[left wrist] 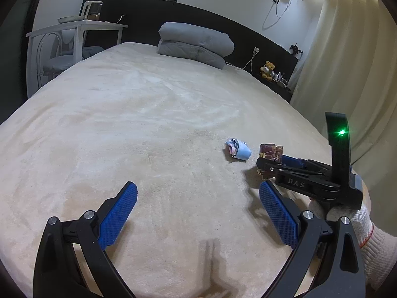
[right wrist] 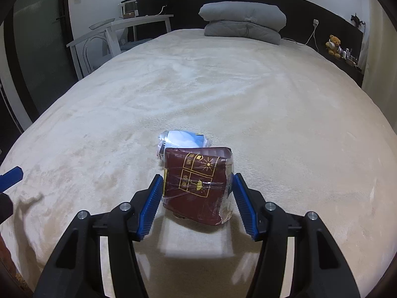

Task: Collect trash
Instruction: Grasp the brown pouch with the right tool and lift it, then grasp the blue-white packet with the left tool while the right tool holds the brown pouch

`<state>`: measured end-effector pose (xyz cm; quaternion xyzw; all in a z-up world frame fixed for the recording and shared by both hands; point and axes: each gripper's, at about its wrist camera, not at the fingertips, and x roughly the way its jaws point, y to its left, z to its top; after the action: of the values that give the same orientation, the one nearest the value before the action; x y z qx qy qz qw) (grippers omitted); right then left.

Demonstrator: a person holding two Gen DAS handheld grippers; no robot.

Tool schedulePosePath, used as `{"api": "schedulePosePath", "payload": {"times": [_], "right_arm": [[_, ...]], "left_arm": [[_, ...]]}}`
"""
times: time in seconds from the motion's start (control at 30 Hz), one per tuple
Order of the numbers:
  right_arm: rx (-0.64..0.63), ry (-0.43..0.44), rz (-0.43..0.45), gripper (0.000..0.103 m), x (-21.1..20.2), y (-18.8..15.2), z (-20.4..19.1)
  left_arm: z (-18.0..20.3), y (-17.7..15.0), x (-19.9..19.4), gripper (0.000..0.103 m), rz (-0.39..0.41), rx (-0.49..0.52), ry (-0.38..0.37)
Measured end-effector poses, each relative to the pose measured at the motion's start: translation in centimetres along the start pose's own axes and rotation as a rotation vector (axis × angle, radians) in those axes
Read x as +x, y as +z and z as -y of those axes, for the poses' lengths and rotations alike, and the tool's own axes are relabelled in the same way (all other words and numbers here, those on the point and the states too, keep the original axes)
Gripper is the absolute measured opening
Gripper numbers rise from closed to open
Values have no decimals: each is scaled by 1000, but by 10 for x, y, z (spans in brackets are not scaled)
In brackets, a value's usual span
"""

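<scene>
Cream plush bedding covers the bed point(right wrist: 223, 87), with a folded grey quilt point(right wrist: 243, 19) at the far end against a dark headboard. On the near right part of the bed lies a maroon packet point(right wrist: 196, 186) wrapped in clear film, and just beyond it a crumpled blue-and-white wrapper point(right wrist: 183, 137); in the right wrist view the two look touching, though the left wrist view shows a gap between them.

The right gripper point(right wrist: 197, 182) straddles the maroon packet, its blue pads close beside the packet's two sides, possibly touching; the jaws look not yet fully pressed in. The left gripper point(left wrist: 198, 191) hovers wide apart over bare bedding to the left, holding nothing.

The step in hand seems to be grasping the packet. To do it well, squeeze evenly across the flat sides, since the slick film may slip, and keep the fingertips off the soft cover so the fabric is not pinched. The wrapper could fall to the left gripper.
</scene>
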<state>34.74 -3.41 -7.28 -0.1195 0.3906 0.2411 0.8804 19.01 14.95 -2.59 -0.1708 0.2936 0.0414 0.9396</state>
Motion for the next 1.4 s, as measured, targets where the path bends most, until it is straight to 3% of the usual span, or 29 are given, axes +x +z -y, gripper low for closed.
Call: {"api": "schedulePosePath", "payload": {"times": [0.37,1.0,1.33,1.4], "right_arm": [[24,11,63,58,-57,-10,37],[27,29,103,58,-109,-30,76],[11,14,117,58,-118,-39,85],[15,19,118,58,-121,-43,85]], "left_arm": [[35,6,43,96,-29,66,-3],[92,24,127,96,-113,129,16],[98,34,181,73,-210,169,109],[98,36,186,60,-217,181,121]]}}
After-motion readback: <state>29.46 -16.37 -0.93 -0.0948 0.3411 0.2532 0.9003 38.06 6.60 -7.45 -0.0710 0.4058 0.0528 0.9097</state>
